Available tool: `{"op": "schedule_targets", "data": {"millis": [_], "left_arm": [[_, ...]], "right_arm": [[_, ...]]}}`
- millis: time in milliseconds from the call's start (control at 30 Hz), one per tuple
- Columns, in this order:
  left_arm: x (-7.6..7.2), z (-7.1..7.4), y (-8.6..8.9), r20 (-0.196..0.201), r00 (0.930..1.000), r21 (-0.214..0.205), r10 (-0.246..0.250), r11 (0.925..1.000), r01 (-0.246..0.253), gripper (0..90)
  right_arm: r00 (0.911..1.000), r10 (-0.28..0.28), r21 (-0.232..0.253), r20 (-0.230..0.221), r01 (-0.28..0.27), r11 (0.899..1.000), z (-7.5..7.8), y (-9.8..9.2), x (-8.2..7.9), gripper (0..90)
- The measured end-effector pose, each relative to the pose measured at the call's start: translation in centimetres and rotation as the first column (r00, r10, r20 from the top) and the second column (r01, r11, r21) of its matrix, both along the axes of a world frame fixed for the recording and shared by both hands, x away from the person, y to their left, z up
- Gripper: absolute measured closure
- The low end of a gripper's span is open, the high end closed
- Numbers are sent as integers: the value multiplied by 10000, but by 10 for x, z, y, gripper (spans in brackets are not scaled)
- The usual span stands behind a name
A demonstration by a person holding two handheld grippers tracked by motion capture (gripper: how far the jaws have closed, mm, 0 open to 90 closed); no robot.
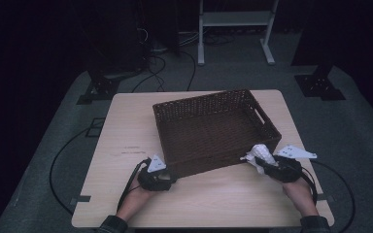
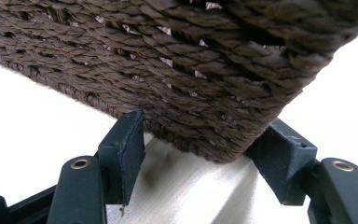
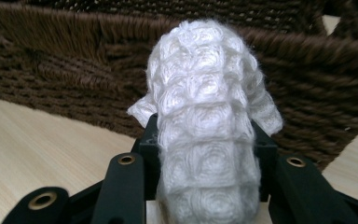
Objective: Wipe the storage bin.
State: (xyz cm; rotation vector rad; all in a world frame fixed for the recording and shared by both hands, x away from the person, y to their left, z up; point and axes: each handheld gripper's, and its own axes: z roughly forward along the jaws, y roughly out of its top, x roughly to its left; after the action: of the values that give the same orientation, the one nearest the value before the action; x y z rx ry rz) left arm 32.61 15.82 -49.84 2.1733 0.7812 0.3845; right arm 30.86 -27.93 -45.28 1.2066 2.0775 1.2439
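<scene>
A brown wicker basket (image 1: 213, 131) stands on the wooden table (image 1: 126, 136), turned a little askew. My left gripper (image 1: 156, 174) sits at the basket's near left corner. In the left gripper view its jaws stand open on either side of that woven corner (image 2: 205, 93), the fingers (image 2: 123, 149) close to the weave. My right gripper (image 1: 272, 162) is at the basket's near right corner, shut on a white textured cloth (image 1: 261, 155). In the right gripper view the cloth (image 3: 209, 130) bulges up between the jaws, with the basket wall (image 3: 65, 70) right behind it.
Cables (image 1: 58, 160) loop over the grey floor on both sides of the table. A white frame stand (image 1: 235, 29) and dark stand bases (image 1: 318, 85) stand beyond the table's far edge. Bare tabletop lies to the left of the basket and along the front.
</scene>
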Motion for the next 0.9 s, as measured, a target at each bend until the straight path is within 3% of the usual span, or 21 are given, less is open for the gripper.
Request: {"op": "schedule_targets", "data": {"millis": [467,667,900], "left_arm": [[0,0,0,13,10000,27,5,10000,-5,359],[0,0,0,12,10000,22,7,10000,-7,357],[0,0,0,10,10000,26,6,10000,-6,357]], "right_arm": [[9943,349,-798,-1006,-430,9959,-30,16,9,598],[9952,396,-795,-894,-467,9957,-29,18,7,597],[9990,406,-393,-185,-413,9984,-10,17,0,597]]}}
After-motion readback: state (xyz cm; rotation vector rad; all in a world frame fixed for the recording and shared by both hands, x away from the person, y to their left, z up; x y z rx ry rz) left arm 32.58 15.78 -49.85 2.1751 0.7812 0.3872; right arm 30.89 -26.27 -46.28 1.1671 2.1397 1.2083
